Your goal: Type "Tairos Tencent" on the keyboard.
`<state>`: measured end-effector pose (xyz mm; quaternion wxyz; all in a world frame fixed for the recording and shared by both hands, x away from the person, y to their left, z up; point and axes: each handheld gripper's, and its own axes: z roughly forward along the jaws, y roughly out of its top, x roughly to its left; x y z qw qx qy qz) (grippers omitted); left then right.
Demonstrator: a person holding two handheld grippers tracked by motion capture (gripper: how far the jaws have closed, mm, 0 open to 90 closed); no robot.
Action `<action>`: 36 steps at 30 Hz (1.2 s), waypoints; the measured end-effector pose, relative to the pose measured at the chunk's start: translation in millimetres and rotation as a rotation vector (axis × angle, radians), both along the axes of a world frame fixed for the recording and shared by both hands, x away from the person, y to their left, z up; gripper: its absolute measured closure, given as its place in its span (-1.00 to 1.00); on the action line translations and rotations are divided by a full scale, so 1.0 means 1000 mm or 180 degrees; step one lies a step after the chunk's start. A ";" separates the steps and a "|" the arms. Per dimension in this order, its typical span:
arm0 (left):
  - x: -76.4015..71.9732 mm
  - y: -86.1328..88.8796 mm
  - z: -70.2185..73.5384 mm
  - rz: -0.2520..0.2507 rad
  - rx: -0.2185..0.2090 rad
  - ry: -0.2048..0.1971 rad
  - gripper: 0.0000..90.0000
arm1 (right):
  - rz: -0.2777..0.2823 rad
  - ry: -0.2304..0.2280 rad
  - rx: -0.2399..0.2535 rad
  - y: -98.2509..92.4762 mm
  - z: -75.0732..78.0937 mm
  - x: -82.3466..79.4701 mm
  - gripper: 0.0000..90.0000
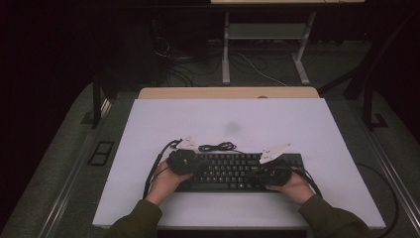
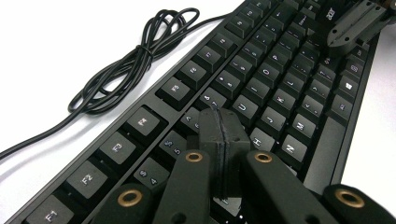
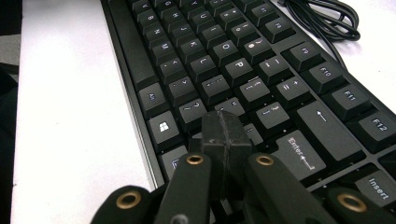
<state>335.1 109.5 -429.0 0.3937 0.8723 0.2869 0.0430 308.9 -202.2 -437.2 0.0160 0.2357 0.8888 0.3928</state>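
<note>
1. High view: Both grippers are held over a black keyboard (image 1: 233, 171) that lies on the white table top (image 1: 228, 124), near the person's edge. The left gripper (image 1: 182, 161) is seen over the keyboard's left end and the right gripper (image 1: 274, 173) over its right part, so each end is covered by the nearer hand. The keyboard's long axis runs left to right across the table. Its bundled cable (image 1: 218, 147) lies just beyond the far edge. The jaws themselves are too dark and small to be read from here.

2. Left gripper view: The left gripper (image 2: 223, 140) is seen clenched, its two jaws pressed flat together with nothing between them. The tip is held over the number and letter rows, about the 6 and Y keys; whether a key is actually touched cannot be told. The keyboard (image 2: 261, 93) stretches away to the upper right, where the other gripper is partly cut off by the frame. The cable (image 2: 135, 60) lies coiled beside the function row.

3. Right gripper view: The right gripper (image 3: 226, 135) is likewise seen closed on nothing, jaws together, poised just beside the Enter key (image 3: 299, 151). The keys directly beneath the tip are hidden by the jaws, and contact cannot be judged. The keyboard (image 3: 210, 56) runs away up the frame.
</note>
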 end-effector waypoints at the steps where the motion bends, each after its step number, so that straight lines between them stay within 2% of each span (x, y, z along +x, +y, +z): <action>1: 0.000 0.000 0.000 -0.0003 -0.0002 0.0005 0.96 | 0.0000 0.0001 0.0000 0.000 0.000 0.000 0.99; 18: 0.000 -0.002 -0.003 -0.0010 -0.0008 0.0026 0.96 | -0.0007 0.0004 -0.0002 0.000 0.000 0.000 0.99; 32: -0.001 0.004 0.003 0.0007 -0.0049 -0.0035 0.96 | -0.0006 -0.0007 -0.0005 0.000 0.000 0.000 0.99; 36: -0.003 0.004 0.004 0.0022 -0.0060 -0.0067 0.89 | -0.0005 -0.0005 -0.0007 0.000 0.000 -0.001 0.99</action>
